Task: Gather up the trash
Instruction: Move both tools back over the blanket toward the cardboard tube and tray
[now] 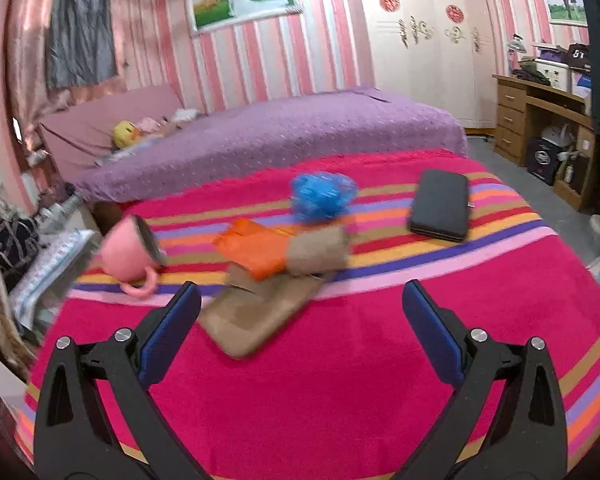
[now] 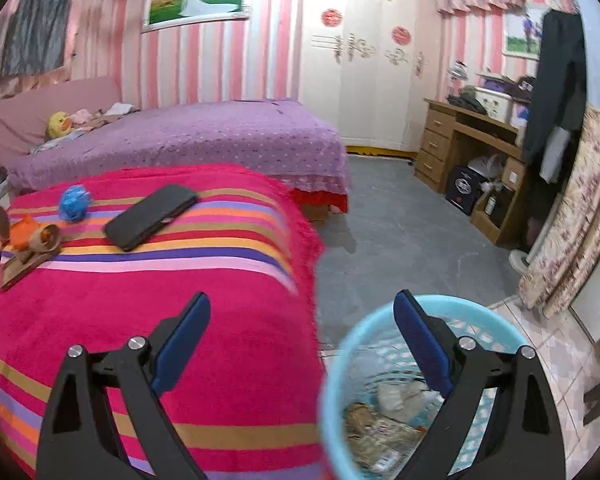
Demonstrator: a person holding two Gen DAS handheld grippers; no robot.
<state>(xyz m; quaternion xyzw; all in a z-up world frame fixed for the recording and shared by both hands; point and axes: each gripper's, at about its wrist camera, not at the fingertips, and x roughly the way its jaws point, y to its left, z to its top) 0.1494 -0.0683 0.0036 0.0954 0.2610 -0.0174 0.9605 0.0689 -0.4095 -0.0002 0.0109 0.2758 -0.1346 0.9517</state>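
Observation:
On the pink striped blanket (image 1: pixel 340 360) lie a crumpled blue bag (image 1: pixel 322 196), an orange wrapper (image 1: pixel 256 248), a brown cardboard roll (image 1: pixel 320 252) and a flat brown cardboard piece (image 1: pixel 252 320). My left gripper (image 1: pixel 300 300) stands open just in front of the cardboard piece, holding nothing. My right gripper (image 2: pixel 302 312) is open and empty, hovering over the blanket's right edge and the light blue trash basket (image 2: pixel 340 360), which holds crumpled paper scraps (image 2: pixel 380 424). From the right wrist, the blue bag (image 2: pixel 74 198), orange wrapper (image 2: pixel 22 232) and roll (image 2: pixel 46 238) show far left.
A tipped pink mug (image 1: pixel 130 252) lies left of the trash. A black phone-like case (image 1: pixel 440 204) rests on the blanket's right side. Behind is a purple bed (image 1: pixel 280 136); a wooden desk (image 2: pixel 468 152) and grey floor (image 2: pixel 400 232) lie to the right.

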